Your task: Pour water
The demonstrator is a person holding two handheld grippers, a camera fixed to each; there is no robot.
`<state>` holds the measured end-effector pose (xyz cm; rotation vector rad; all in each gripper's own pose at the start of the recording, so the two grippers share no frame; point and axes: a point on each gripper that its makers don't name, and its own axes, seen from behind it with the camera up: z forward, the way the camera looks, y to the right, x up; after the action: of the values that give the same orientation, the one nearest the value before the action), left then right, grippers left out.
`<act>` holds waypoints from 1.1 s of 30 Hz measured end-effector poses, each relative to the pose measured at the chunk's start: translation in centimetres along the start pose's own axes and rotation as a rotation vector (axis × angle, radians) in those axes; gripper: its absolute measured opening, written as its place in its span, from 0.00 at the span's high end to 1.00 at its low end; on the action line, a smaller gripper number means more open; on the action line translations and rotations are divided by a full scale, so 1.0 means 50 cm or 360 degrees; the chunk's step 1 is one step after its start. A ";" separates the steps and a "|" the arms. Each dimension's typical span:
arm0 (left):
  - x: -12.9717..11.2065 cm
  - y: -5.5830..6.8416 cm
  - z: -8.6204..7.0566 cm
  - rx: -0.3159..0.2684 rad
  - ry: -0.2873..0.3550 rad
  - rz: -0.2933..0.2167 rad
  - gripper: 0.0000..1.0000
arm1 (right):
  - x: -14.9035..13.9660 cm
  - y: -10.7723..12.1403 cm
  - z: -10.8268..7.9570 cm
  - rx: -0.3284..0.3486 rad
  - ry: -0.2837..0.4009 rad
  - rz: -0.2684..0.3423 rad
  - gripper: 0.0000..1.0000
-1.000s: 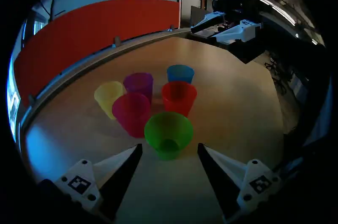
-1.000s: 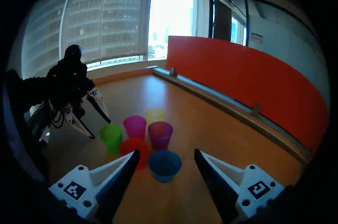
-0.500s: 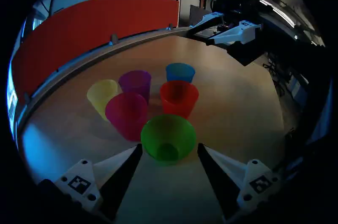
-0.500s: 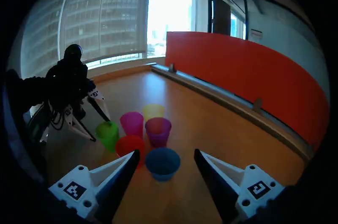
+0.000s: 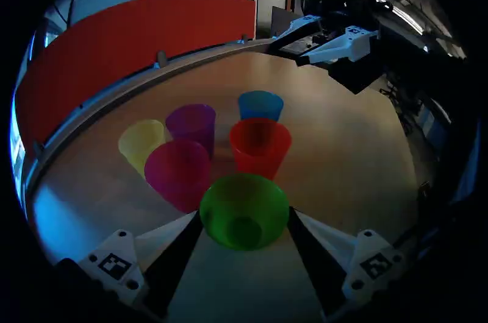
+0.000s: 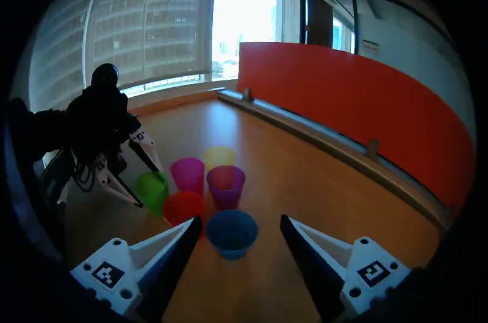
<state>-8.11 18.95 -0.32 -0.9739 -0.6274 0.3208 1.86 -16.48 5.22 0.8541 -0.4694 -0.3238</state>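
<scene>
Now the left claw point(image 5: 244, 210) stands wide, its fingertips flanking the translucent green plastic cup point(image 5: 244, 225) on the wooden table point(image 5: 341, 140). The right claw point(image 6: 240, 217), also wide, frames the blue plastic cup point(image 6: 232, 234). Both cups stand in one cluster, away from the table's edges.

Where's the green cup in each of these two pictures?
Left gripper view: translucent green plastic cup bottom centre, between the left gripper's fingers.
Right gripper view: left of centre, at the far-off left gripper's fingertips.
Shared landmark: the orange wall panel.
</scene>
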 end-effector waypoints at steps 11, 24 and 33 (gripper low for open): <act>-0.005 0.005 0.013 0.0004 -0.0005 0.0020 0.13 | -0.002 0.003 0.001 0.0000 -0.0002 0.0001 0.00; 0.002 -0.006 0.002 0.0024 0.0011 0.0032 0.15 | -0.015 0.005 0.010 0.0004 -0.0024 0.0004 0.00; 0.035 -0.024 -0.033 0.0076 0.0077 0.0018 0.15 | -0.041 -0.005 0.031 0.0027 -0.0070 -0.0008 0.00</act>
<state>-5.75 18.12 0.60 -0.9373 -0.5677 0.3201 -0.73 -16.71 5.35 0.8659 -0.5114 -0.3442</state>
